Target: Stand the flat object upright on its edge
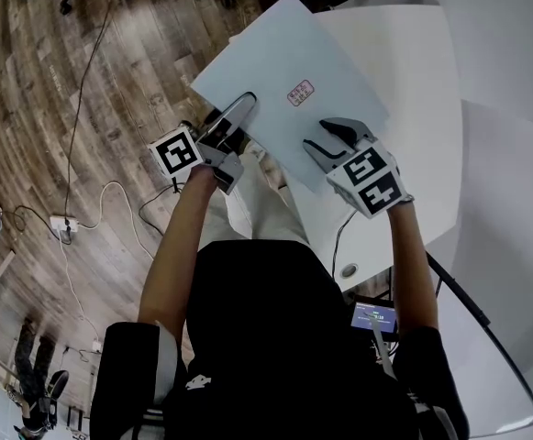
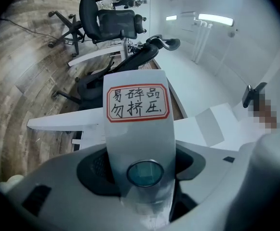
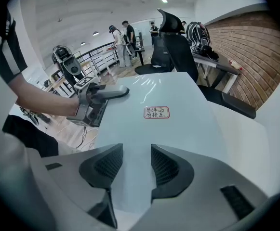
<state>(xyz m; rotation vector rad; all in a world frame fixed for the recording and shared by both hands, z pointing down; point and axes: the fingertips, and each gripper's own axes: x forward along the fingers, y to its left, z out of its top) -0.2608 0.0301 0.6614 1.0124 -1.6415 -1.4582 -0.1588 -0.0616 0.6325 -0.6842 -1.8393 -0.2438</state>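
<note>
Now the flat panel [image 1: 284, 71] is seen held off the white table [image 1: 413, 81], its near corner hanging out past the table edge over the wooden floor [image 1: 110, 71], its face with the red-bordered sticker [image 1: 300, 93] turned up towards the head view. The left gripper [image 1: 238, 113] is clamped on the panel's left edge: in the left gripper view the sheet runs straight up between the dark pads [image 2: 94, 170], pinched there, with the sticker right above the jaws. The right gripper [image 1: 326, 136] is laid near the panel's lower right edge, and its jaws are seen standing apart in the right gripper view, with only the pale face of the sheet showing through the gap and nothing pressed by either pad. So the weight looks to be carried by the left side alone, and the step in hand is judged to be the lift and turn, with the panel raised and tilted but not yet up on an edge. Next, a second hold or a steadying touch from the right is called for, then the sheet must be rotated until one long edge can be set down on the table. Care will be needed there: a thin panel is likely to topple once released, and the sticker suggests it should be treated gently.
</note>
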